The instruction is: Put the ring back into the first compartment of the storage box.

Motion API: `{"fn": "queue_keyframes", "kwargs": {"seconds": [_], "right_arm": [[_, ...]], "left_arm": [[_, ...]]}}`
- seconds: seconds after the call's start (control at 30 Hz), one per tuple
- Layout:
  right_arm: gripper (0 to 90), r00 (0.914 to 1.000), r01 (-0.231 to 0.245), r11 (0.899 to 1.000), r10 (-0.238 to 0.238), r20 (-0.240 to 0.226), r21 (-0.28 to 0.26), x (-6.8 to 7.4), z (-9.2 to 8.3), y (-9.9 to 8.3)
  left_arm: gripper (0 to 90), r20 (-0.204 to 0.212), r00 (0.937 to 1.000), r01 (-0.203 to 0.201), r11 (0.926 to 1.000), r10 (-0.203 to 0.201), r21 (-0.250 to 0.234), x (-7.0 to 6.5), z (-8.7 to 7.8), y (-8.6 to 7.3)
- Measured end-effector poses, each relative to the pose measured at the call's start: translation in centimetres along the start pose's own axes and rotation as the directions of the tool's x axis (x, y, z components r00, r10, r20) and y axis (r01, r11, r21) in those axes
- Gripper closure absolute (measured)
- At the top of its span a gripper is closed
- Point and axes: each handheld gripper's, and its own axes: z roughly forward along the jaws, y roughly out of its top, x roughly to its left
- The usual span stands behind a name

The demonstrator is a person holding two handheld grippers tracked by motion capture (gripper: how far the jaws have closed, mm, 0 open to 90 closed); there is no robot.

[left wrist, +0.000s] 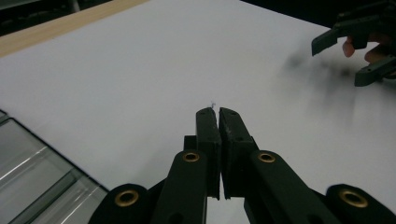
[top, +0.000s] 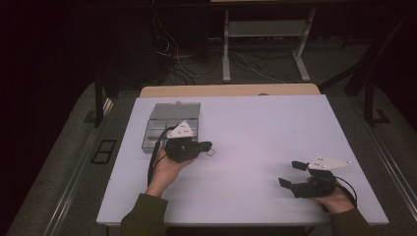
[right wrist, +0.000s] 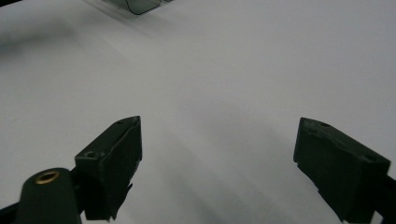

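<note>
So the left gripper sits just right of the clear compartment box at the back-left of the white table, with its jaws pinched together. Look close in the high view and there's a tiny ring-ish thing dangling just past the tips. In the left gripper view there's a faint speck poking out right at the tip line. I think it's a small wire ring or hook pinched at the very end, but it's honestly too small to be sure.

The right gripper is parked near the front-right edge, well apart from all that, jaws spread wide with only bare table between them.

If the plan is moving that little piece to or from the box, I'd say:
- Keep the squeeze steady. A grip that far out on the tips probably lets go with any slack.
- Move slow and level, no wrist flicks.
- Get the tips right over one compartment before opening, low down, so it doesn't bounce out.
- Bring the right one over to steady the box if it slides.
</note>
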Motion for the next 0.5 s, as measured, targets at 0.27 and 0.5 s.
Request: {"fn": "queue_keyframes", "kwargs": {"seconds": [0.27,0.5], "right_arm": [[15.0,1.0,0.001,1.0,-0.001,-0.002,0.001,0.0,0.0,0.0],[15.0,1.0,-0.002,1.0,0.002,-0.005,0.007,0.0,0.1,0.0]], "left_arm": [[87.0,-0.048,0.9987,0.019,0.9997,-0.02,-0.016,1.3,-1.6,-0.2],[86.9,-0.093,0.9952,0.031,0.9992,-0.033,-0.024,2.6,-3.1,-0.5]]}}
